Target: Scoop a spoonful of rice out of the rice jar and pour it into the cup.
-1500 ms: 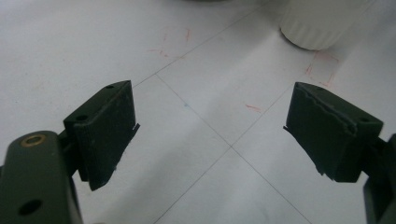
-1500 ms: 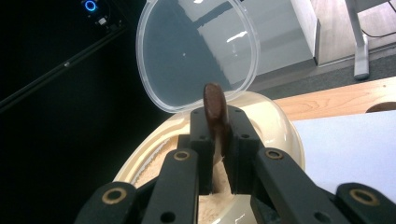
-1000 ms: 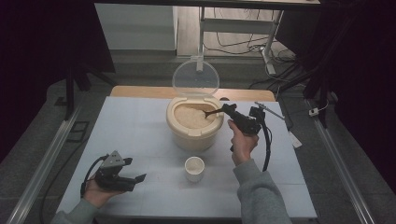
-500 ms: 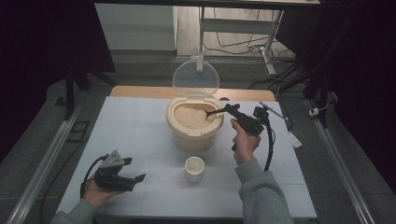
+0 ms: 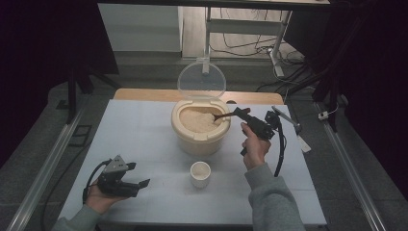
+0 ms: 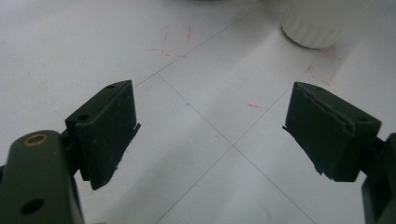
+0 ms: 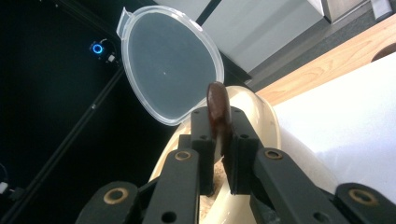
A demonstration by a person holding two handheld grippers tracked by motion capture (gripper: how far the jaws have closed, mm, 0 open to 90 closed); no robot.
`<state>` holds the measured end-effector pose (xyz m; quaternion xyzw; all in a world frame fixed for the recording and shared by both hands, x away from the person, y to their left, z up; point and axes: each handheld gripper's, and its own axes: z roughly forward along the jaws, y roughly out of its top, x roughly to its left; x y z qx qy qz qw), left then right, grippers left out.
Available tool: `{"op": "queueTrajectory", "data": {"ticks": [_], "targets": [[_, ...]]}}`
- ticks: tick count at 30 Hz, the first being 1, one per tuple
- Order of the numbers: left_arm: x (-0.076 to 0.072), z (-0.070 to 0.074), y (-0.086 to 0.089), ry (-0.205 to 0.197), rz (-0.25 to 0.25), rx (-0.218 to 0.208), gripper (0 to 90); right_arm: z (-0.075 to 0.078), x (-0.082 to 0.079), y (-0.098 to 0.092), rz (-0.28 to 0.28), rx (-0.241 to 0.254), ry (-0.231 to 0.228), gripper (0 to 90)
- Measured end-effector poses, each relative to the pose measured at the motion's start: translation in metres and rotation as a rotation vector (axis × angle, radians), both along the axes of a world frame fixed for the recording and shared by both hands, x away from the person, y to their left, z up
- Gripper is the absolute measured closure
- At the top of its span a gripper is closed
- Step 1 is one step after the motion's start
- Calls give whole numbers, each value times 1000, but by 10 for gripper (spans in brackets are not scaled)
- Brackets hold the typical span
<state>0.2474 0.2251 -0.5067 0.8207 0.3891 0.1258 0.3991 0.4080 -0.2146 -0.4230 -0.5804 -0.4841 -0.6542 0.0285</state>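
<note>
Two hand-held grippers, one table, white-topped.

Item: left gripper, low at the near left of the table, resting in the person's hand. Jaws spread wide with nothing between them; its own view looks across bare tabletop toward the base of the cup.

Item: right gripper, raised beside the tub, jaws pressed narrow on the handle of a dark spoon. The spoon's bowl end reaches over the rim and sits at or in the grain; how deep cannot be told.

Item: cream tub, mid-table, clear lid hinged up behind it, filled nearly to the rim with pale grain.

Item: small white cup, upright, in front of the tub and apart from it, apparently empty.

Step in hand, as judged: scooping grain with the spoon.

Next move, as judged: lift the spoon level so nothing spills, carry it forward over the cup, then tip. The idle left gripper could steady the cup.
</note>
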Motion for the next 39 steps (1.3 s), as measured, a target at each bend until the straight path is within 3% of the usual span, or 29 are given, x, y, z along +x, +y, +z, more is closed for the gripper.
{"op": "queueTrajectory", "data": {"ticks": [9, 30, 39], "targets": [[0, 0, 0, -2, 2, 1, 164, -3, 1, -5, 1, 74, 42, 836], [0, 0, -2, -6, -1, 16, 166, 1, -2, -15, 2, 106, 27, 836], [0, 0, -2, -7, -3, 17, 166, 2, -2, -18, 8, 129, 41, 836]]}}
